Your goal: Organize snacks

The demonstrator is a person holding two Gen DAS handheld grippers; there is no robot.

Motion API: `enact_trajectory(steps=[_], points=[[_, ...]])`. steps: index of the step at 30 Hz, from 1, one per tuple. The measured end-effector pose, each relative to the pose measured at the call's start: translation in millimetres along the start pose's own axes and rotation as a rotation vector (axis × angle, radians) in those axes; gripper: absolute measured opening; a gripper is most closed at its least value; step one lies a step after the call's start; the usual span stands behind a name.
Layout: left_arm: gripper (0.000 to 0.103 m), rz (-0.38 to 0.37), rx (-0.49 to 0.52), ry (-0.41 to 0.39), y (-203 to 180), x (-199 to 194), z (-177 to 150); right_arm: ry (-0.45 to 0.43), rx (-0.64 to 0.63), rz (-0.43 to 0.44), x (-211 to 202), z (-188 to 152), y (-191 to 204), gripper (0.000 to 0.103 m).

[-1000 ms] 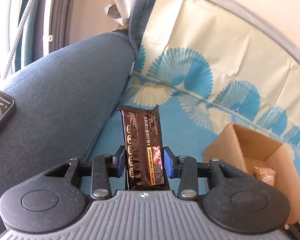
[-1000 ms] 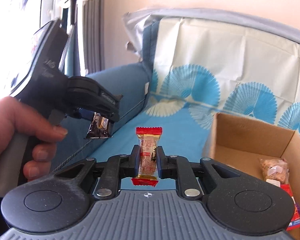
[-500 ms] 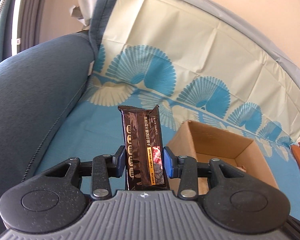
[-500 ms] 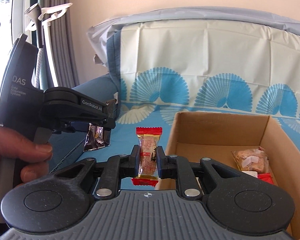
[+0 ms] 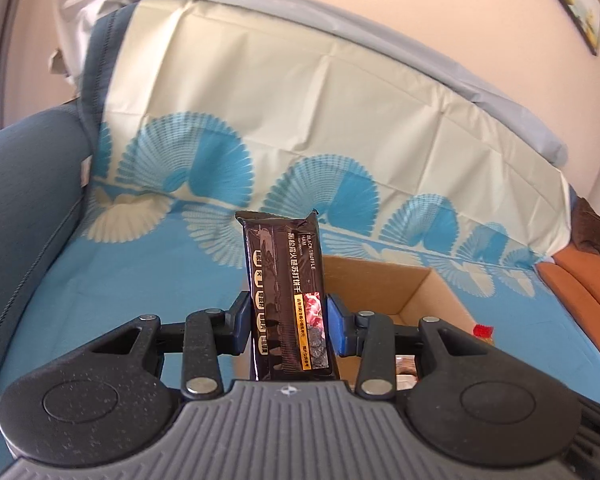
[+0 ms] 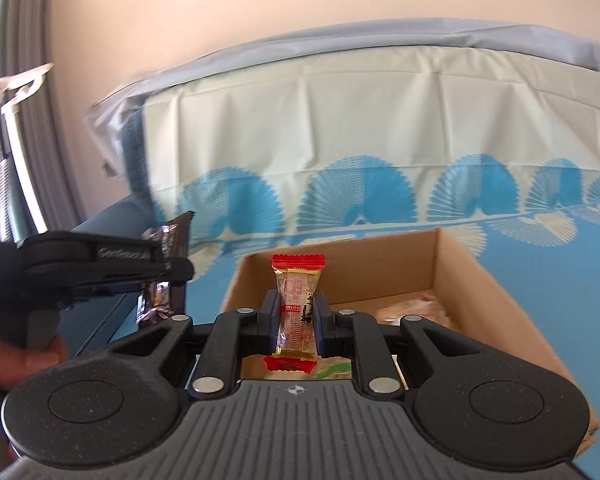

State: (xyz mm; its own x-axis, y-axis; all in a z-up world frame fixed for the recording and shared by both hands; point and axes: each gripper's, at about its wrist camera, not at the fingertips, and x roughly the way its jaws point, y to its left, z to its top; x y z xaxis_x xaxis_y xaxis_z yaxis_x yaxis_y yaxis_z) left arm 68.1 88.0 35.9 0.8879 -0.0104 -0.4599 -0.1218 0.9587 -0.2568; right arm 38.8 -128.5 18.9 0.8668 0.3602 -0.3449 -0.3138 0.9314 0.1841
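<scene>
The cardboard box (image 6: 452, 276) sat open on the blue fan-print cover (image 5: 148, 280) and served as the drop point. The dark cracker packet (image 5: 286, 300) stood upright, pinched by the left gripper (image 5: 288, 326) just short of the box's near-left corner. The small red-ended candy (image 6: 296, 312) was pinched by the right gripper (image 6: 296, 320) above the box's near edge. A few wrapped snacks (image 6: 416, 308) already lay inside (blurred, so their count was unclear), which suggested the sorting was partly done; both held items remained to be released. Left of the box rose the dark blue armrest (image 5: 20, 208). Nothing blocked the opening.
</scene>
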Motion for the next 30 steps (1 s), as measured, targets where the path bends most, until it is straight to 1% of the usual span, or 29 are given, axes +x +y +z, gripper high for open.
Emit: enact_trajectory(steps=[7, 11, 14, 17, 18, 19, 20, 21, 22, 23, 24, 25, 26, 27, 28, 29, 30], points=[[0.043, -0.087, 0.111, -0.04, -42.5, 2.4, -9.2, -0.044, 0.075, -0.133, 0.3, 2.2, -35.8, 0.017], [0.043, -0.119, 0.17, -0.066, -58.7, 1.4, -14.1, -0.065, 0.092, -0.174, -2.0, 2.3, -49.5, 0.017], [0.043, -0.137, 0.175, -0.071, -62.4, 2.2, -15.6, -0.068, 0.099, -0.189, -2.4, 1.7, -55.9, 0.017], [0.044, -0.156, 0.159, -0.046, -60.9, 7.2, -16.1, -0.059, 0.093, -0.196, -0.4, 1.3, -59.3, 0.019], [0.048, -0.163, 0.149, -0.029, -59.5, 9.8, -16.4, -0.049, 0.092, -0.196, 1.2, 0.9, -58.8, 0.019], [0.059, -0.17, 0.142, -0.012, -58.6, 12.6, -16.9, -0.041, 0.094, -0.2, 2.4, 0.0, -59.0, 0.021], [0.067, -0.171, 0.136, -0.004, -57.4, 14.4, -17.5, -0.032, 0.094, -0.206, 3.6, -0.5, -59.1, 0.031], [0.068, -0.165, 0.131, -0.003, -55.7, 15.0, -17.6, -0.028, 0.095, -0.212, 4.1, -1.0, -59.3, 0.045], [0.068, -0.16, 0.13, -0.002, -54.8, 15.4, -17.7, -0.027, 0.099, -0.218, 4.3, -0.8, -59.6, 0.052], [0.068, -0.155, 0.13, -0.003, -53.4, 15.1, -17.3, -0.028, 0.103, -0.222, 4.1, -0.4, -60.3, 0.061], [0.07, -0.148, 0.129, -0.004, -52.0, 14.7, -17.2, -0.034, 0.106, -0.225, 3.4, -0.1, -60.6, 0.066], [0.075, -0.14, 0.127, -0.007, -50.1, 13.6, -16.7, -0.037, 0.107, -0.227, 3.0, 0.5, -60.7, 0.068], [0.08, -0.135, 0.125, -0.011, -48.3, 12.3, -16.6, -0.034, 0.107, -0.229, 3.3, 0.5, -60.9, 0.073], [0.083, -0.128, 0.125, -0.015, -46.7, 10.9, -16.9, -0.027, 0.108, -0.229, 4.1, 0.2, -60.6, 0.08], [0.086, -0.121, 0.126, -0.019, -45.2, 9.6, -17.4, -0.02, 0.109, -0.226, 4.8, -0.4, -60.2, 0.084], [0.087, -0.115, 0.13, -0.022, -43.9, 7.3, -18.1, -0.014, 0.106, -0.224, 5.2, -1.4, -59.4, 0.091], [0.088, -0.109, 0.136, -0.027, -42.9, 4.5, -19.3, -0.008, 0.1, -0.223, 5.4, -2.2, -58.1, 0.096]])
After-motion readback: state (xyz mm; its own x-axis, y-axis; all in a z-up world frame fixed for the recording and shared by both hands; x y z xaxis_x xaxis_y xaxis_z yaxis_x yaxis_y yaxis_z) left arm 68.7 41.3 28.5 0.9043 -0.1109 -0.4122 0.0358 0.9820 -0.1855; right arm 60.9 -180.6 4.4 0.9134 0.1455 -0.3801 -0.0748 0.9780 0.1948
